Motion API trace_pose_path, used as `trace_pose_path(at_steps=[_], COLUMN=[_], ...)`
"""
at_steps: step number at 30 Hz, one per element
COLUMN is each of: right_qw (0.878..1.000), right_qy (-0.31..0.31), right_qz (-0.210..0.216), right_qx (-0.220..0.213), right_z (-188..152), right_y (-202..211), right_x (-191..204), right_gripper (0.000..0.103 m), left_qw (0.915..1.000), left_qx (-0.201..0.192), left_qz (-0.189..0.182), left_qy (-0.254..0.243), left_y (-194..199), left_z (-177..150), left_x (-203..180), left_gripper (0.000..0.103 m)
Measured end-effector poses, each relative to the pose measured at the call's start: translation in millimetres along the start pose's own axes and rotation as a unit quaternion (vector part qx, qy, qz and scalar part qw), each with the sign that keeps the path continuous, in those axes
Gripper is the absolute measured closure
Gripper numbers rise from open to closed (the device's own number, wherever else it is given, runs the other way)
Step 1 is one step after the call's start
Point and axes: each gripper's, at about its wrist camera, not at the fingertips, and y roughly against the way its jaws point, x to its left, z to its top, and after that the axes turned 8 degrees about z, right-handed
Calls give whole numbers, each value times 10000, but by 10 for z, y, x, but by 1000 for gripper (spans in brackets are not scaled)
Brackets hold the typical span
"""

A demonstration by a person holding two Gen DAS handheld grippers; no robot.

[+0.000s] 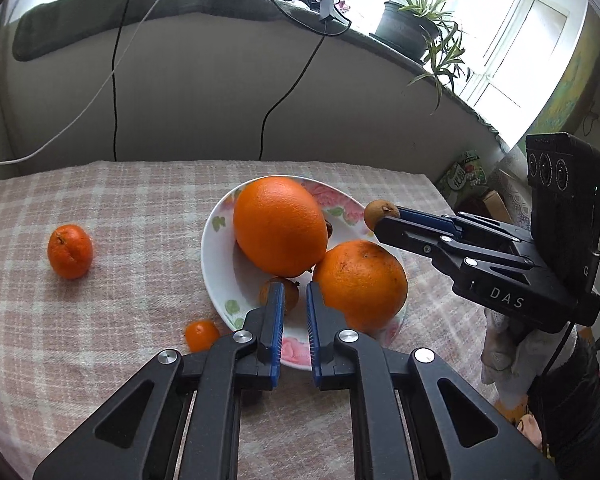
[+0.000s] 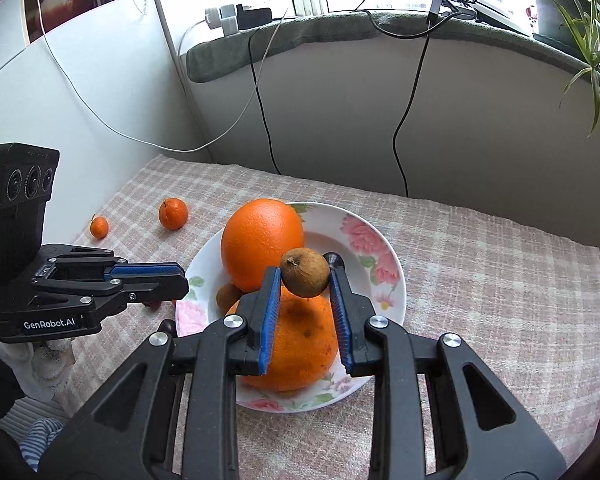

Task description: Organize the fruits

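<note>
A floral white plate (image 1: pixel 220 264) (image 2: pixel 364 248) holds a large orange (image 1: pixel 280 226) (image 2: pixel 260 240), a second orange (image 1: pixel 360 284) (image 2: pixel 300 348) and a small brown fruit (image 1: pixel 290 294) (image 2: pixel 226 294). My right gripper (image 2: pixel 305 276) (image 1: pixel 384 216) is shut on a small brown round fruit (image 2: pixel 305 272) (image 1: pixel 380 210) and holds it above the plate. My left gripper (image 1: pixel 295 304) (image 2: pixel 180 276) is open and empty, its tips over the plate's near rim. A tangerine (image 1: pixel 70 251) (image 2: pixel 173 213) and a smaller one (image 1: pixel 201 335) (image 2: pixel 99 227) lie on the cloth to the plate's left.
A pink checked cloth (image 1: pixel 120 200) (image 2: pixel 480 280) covers the table. A wall with hanging cables (image 1: pixel 268 120) stands behind it. A windowsill with a potted plant (image 1: pixel 408 24) (image 2: pixel 556 8) runs above. Boxes (image 1: pixel 464 176) sit past the table's right edge.
</note>
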Motion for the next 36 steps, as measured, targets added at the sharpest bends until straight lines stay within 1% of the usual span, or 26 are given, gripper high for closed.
trace_pose_path(at_steps=[3, 5, 11, 12, 13, 14, 15, 17, 18, 19, 20, 22, 25, 29, 31, 36], right_qw=[10000, 9999, 9998, 9998, 9997, 9997, 9997, 9997, 9997, 9996, 9995, 9993, 9990, 9983, 9982, 9978], right_qy=[-58, -78, -60, -43, -31, -27, -29, -41, -44, -47, -54, -77, -111, -131, -158, -196], right_qz=[-51, -99, -151, -180, -208, -221, -225, -226, -244, -264, -292, -317, -320, -376, -355, -364], right_qx=[50, 85, 87, 86, 78, 59, 33, 2, -21, -46, -81, -169, -279, -418, -450, -515], right_z=[12, 19, 21, 20, 20, 20, 21, 24, 28, 29, 26, 20, 6, -47, -89, -254], right_y=[-23, -41, -55, -53, -48, -38, -23, 9, 33, 60, 96, 179, 319, 503, 583, 776], right_x=[-62, -90, -110, -105, -100, -96, -92, -79, -69, -56, -40, -5, 66, 182, 243, 410], right_gripper=[76, 76, 76, 73, 62, 52, 50, 50, 49, 43, 35, 28, 26, 19, 18, 17], left_qw=[9991, 9981, 9960, 9960, 9959, 9958, 9956, 9953, 9951, 9950, 9949, 9947, 9944, 9932, 9923, 9897], left_qx=[-92, -142, -236, -242, -248, -261, -270, -293, -316, -345, -365, -422, -488, -562, -581, -649], left_qz=[243, 330, 483, 491, 502, 519, 542, 581, 600, 611, 621, 661, 737, 919, 1030, 1268], left_qy=[-347, -508, -708, -707, -704, -708, -716, -723, -715, -707, -700, -667, -578, -438, -377, -166], left_y=[6, 17, 61, 71, 81, 96, 111, 148, 176, 212, 249, 329, 473, 671, 764, 1022], left_z=[-11, -23, -52, -56, -56, -61, -68, -82, -90, -101, -111, -134, -183, -284, -352, -556], left_x=[-150, -222, -284, -284, -280, -275, -272, -260, -249, -238, -223, -186, -91, 63, 135, 363], left_gripper=[93, 93, 93, 90, 85, 84, 83, 77, 70, 66, 64, 54, 47, 44, 39, 39])
